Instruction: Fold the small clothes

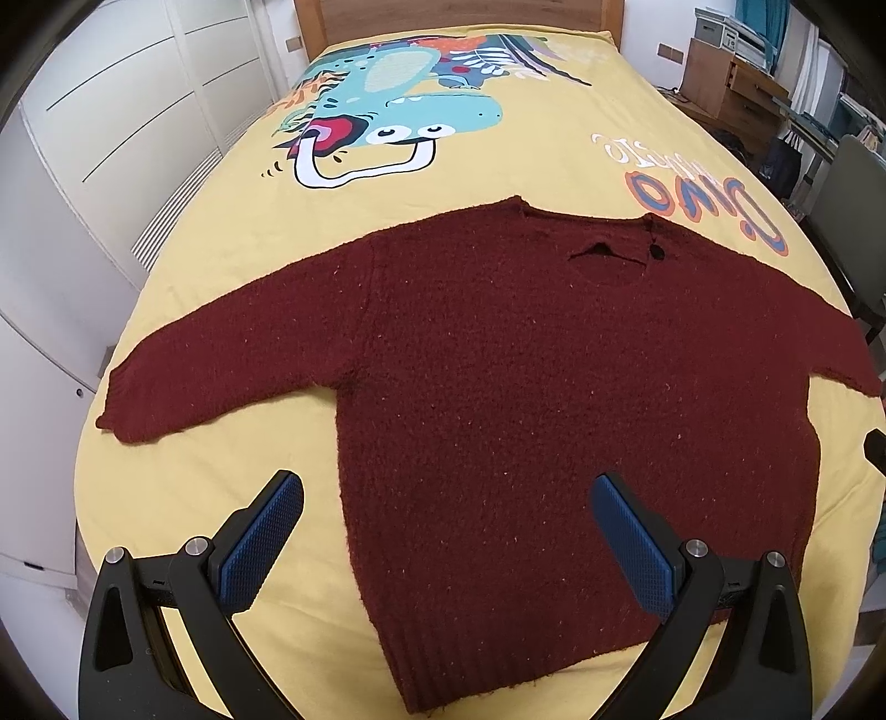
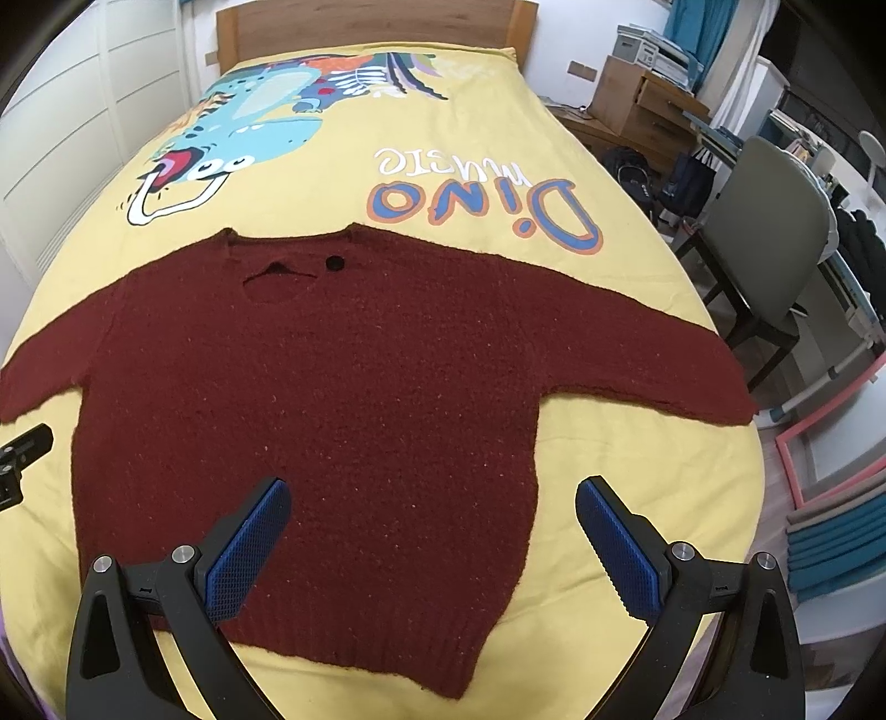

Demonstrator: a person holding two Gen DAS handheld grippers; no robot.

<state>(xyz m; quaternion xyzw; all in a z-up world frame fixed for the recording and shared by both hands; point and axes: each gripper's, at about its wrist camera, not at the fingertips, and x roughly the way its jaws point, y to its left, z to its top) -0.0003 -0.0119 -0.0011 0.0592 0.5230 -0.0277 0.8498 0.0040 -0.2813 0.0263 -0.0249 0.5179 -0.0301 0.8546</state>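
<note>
A dark red knitted sweater (image 1: 526, 387) lies flat and face up on the yellow bed cover (image 1: 526, 155), both sleeves spread out sideways, hem nearest me. It also shows in the right wrist view (image 2: 332, 399). My left gripper (image 1: 446, 498) is open and empty, hovering above the sweater's lower left hem area. My right gripper (image 2: 432, 501) is open and empty, hovering above the sweater's lower right hem area. The left gripper's edge (image 2: 22, 459) shows at the left of the right wrist view.
The bed cover has a dinosaur print (image 1: 387, 111) and lettering (image 2: 482, 205). A wooden headboard (image 2: 376, 27) is at the far end. White wardrobe doors (image 1: 111, 138) stand left. A grey chair (image 2: 775, 249), a desk and shelves (image 2: 653, 105) stand right.
</note>
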